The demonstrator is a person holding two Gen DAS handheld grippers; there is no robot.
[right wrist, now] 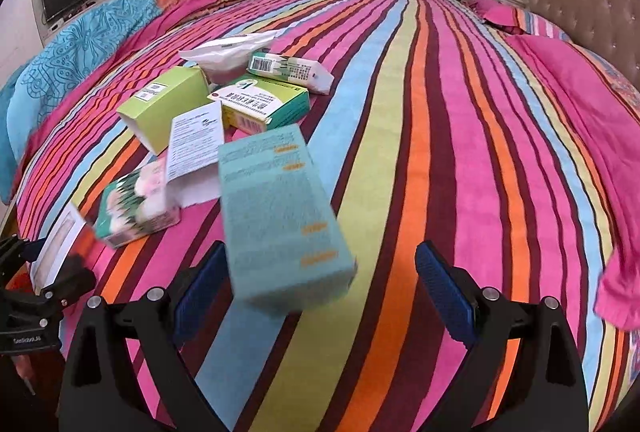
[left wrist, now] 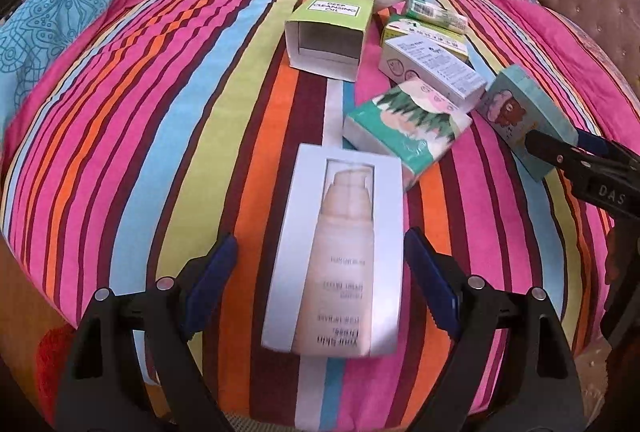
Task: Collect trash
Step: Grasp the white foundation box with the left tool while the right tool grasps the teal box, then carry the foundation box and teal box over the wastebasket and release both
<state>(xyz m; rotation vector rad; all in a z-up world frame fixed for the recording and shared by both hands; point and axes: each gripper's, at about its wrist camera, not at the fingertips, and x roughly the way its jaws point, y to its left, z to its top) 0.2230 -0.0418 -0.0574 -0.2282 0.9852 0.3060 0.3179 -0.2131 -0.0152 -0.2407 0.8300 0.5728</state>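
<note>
Striped bedspread (left wrist: 200, 111) fills my view. My left gripper (left wrist: 320, 284) stands apart, the silver box (left wrist: 340, 252) lying between its fingers untouched. My right gripper (right wrist: 320, 292) gapes too, the teal box (right wrist: 280, 216) just beside its left finger.

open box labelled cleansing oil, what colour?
Lime-green cardboard box, white inside; clearest in left wrist view.

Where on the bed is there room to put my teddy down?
Free: the striped cover between the teal box and the pink pillows. Also left of the green box. Crowded: the box pile around the white bag.
</note>
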